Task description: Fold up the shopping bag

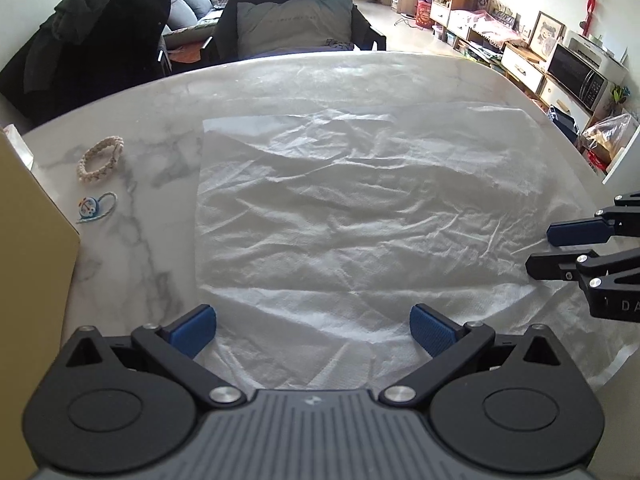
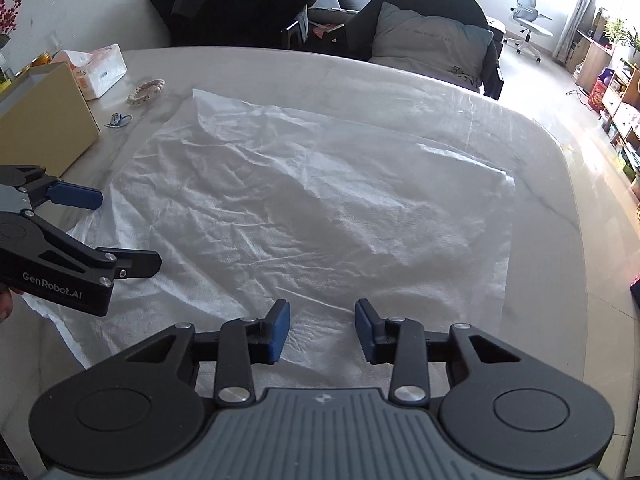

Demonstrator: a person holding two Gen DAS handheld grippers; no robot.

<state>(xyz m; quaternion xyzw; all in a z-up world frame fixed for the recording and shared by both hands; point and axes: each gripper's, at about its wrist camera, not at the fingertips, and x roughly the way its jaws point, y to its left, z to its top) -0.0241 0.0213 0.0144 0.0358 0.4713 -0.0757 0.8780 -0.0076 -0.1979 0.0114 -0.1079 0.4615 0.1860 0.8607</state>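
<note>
Across the middle of the marble table (image 1: 132,248) lies the bag (image 1: 340,208), a white, crinkled sheet spread flat, and everything else sits relative to it. Above the bag's near edge hangs the left gripper (image 1: 313,330), jaws spread wide with nothing between the blue pads. By the bag's right edge is the right gripper (image 1: 540,250); in its own view (image 2: 322,330) the jaws are partly open and hold nothing, poised over the near hem. Left of the bag, well apart from it, rest a braided bracelet (image 1: 100,160) and, just nearer, a small blue charm (image 1: 94,208). Farther left stands a cardboard box (image 2: 44,120), close to the bag's near left corner, with a tissue pack (image 2: 100,70) behind it. Nothing lies on the bag itself. Beyond the bag's far edge, off the table, stands a dark chair (image 1: 292,20) with a grey cushion (image 1: 294,26), and a second chair heaped with black clothes (image 1: 96,36) to its left.
</note>
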